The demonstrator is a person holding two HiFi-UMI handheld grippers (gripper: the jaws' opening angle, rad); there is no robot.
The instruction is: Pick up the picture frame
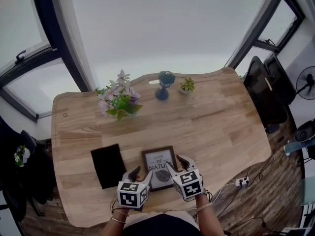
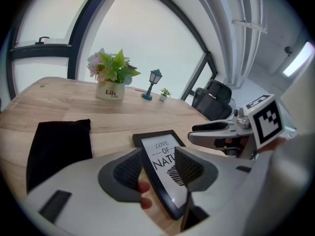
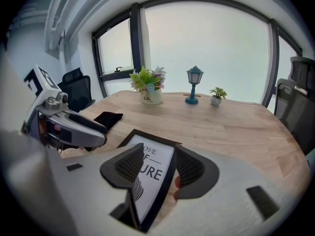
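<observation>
Lying flat on the wooden table (image 1: 221,127), a black cloth (image 1: 108,165) occupies the lower left of the head view. Above it, toward the table's far edge, stands a white pot of flowers (image 1: 119,101).

The left gripper (image 2: 158,154) sits just right of the cloth, at the bottom centre. Its jaws are released and stand wide apart. In the left gripper view, the left border of the picture frame (image 1: 158,166) shows in the gap, with neither pad pressing on it.

The frame lies face up on the table, at the lower centre of the head view, between the two grippers. It has a black border and a white print with lettering and a leaf.

A small blue lantern figure (image 1: 165,85) stands at the far edge, above the frame.

The right gripper (image 3: 159,149) is likewise released, and the frame's right border shows in its gap, not clamped.

A small potted plant (image 1: 186,86) stands just right of the lantern. Black chairs (image 1: 266,90) stand beyond the table's right edge.
</observation>
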